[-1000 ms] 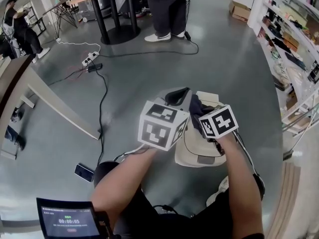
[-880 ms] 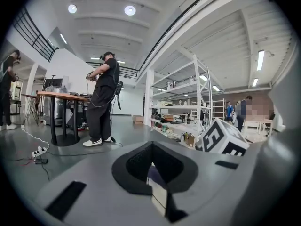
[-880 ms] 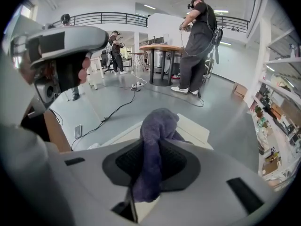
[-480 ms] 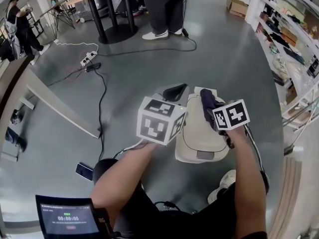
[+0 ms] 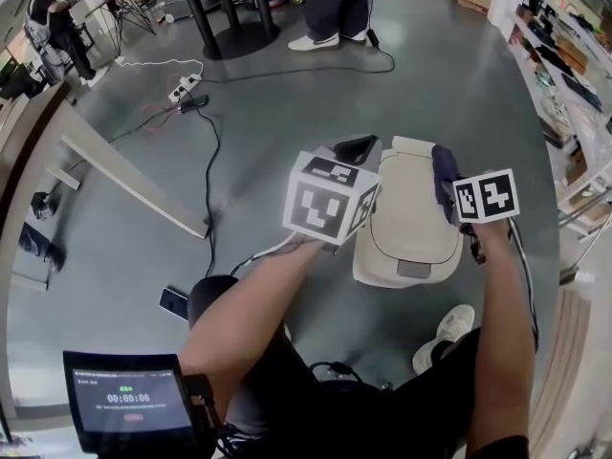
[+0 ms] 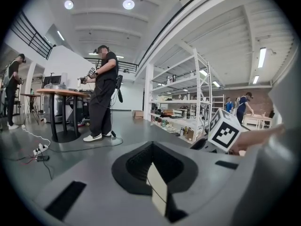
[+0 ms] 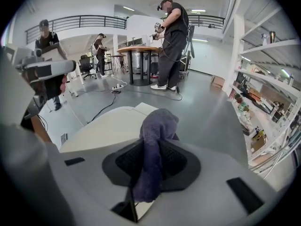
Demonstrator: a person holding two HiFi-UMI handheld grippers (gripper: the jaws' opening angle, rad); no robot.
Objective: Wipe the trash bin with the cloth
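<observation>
Swept to the right rim of the trash bin [image 5: 406,220], the right claw [image 5: 453,191] pinches the soft, limp cloth [image 7: 155,126] mid-fold; left claw [image 6: 153,173] closed, empty.

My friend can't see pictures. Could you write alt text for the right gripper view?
The right tool pinches a purple cloth, with the cream lid of a trash bin just ahead. Beyond lies grey floor, where a person stands by a table.

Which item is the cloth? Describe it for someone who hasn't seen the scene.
On the grey floor stands a cream trash bin. At its right edge the right claw pinches a purple fuzzy cloth, the only soft, dark thing against that pale bin.
</observation>
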